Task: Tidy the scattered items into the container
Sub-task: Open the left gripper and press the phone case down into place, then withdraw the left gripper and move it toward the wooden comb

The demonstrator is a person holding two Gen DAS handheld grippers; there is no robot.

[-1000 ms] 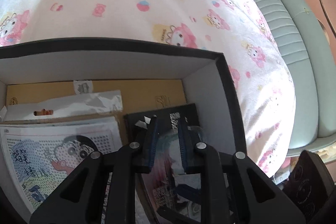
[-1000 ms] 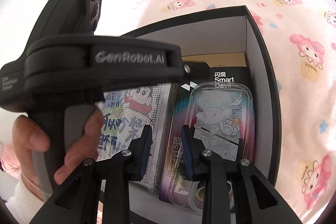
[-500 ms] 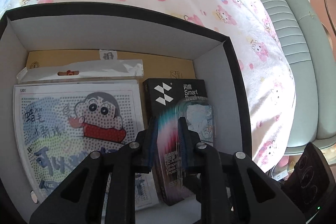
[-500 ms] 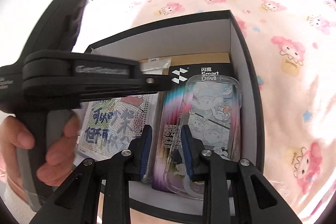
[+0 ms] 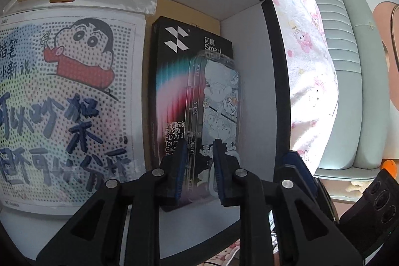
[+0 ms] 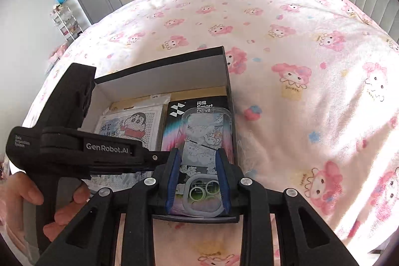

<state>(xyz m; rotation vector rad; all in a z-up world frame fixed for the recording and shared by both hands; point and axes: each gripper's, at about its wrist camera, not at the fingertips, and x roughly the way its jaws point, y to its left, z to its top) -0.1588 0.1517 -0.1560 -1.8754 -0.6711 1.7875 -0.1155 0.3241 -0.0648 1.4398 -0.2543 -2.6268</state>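
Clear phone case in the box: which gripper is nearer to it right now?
Left, I'd judge. The left gripper hovers low inside the box over the clear phone case; the right gripper frames its camera end from higher, near the box's edge.

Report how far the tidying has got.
Done: the cartoon sheet, the black packet and the clear phone case lying on that packet are all in the box. In hand: nothing; the left gripper and right gripper hover open over the case. Left: no loose items show on the bedspread.
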